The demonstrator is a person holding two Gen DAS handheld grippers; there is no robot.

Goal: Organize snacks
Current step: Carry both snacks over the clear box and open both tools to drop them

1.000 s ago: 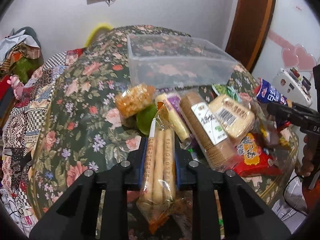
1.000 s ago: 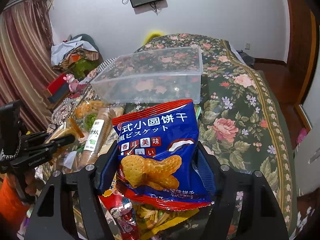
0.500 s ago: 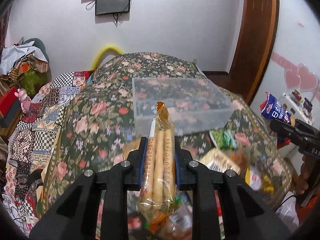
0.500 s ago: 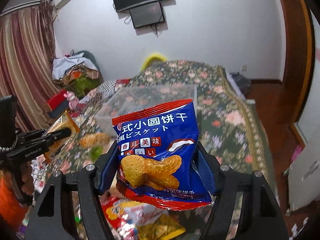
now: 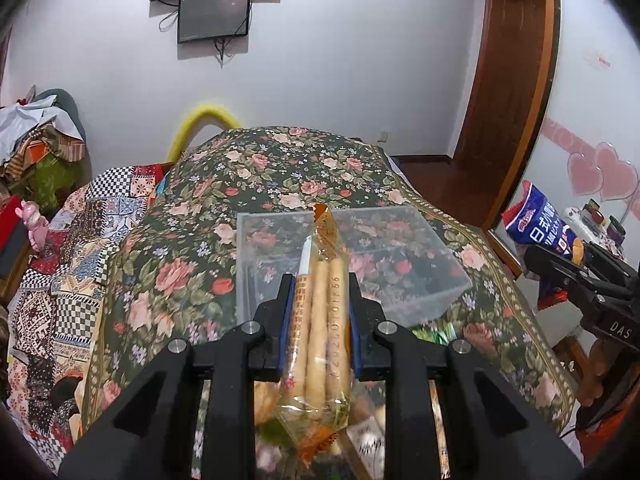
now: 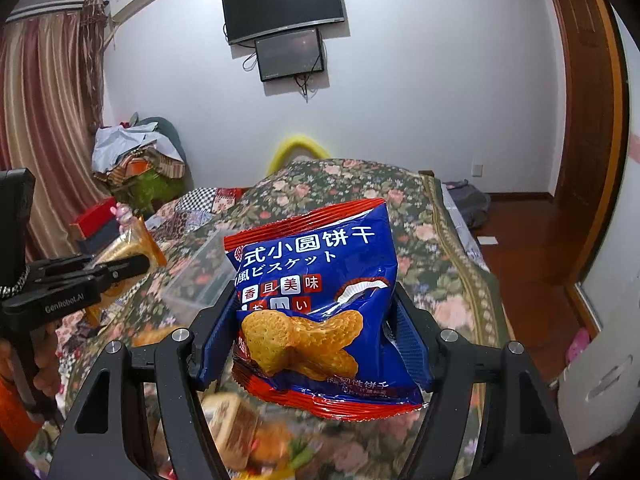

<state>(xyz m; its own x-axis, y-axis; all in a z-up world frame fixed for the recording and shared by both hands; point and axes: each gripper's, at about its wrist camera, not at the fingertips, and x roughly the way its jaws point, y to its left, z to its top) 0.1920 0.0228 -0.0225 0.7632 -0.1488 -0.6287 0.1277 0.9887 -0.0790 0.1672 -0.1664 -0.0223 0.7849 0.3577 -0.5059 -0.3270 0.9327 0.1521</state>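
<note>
My left gripper (image 5: 318, 308) is shut on a clear packet of biscuit sticks (image 5: 320, 320) and holds it up in front of the clear plastic box (image 5: 400, 264) on the floral bedspread. My right gripper (image 6: 314, 312) is shut on a blue biscuit bag (image 6: 316, 300), raised above the snack pile. The blue bag also shows at the right of the left wrist view (image 5: 540, 228). The stick packet shows at the left of the right wrist view (image 6: 128, 252). The box shows behind the bag (image 6: 200, 276). It looks empty.
Several loose snack packets lie blurred below both grippers (image 6: 248, 432) (image 5: 360, 428). The floral bedspread (image 5: 280, 168) stretches behind the box. A patchwork quilt (image 5: 72, 248) lies to the left. A wooden door (image 5: 504, 80) and a wall-mounted screen (image 6: 284, 0) stand behind.
Both grippers have risen with their packets. The snack pile has dropped low in both views and the clear box now sits lower and nearer the fingertips.
</note>
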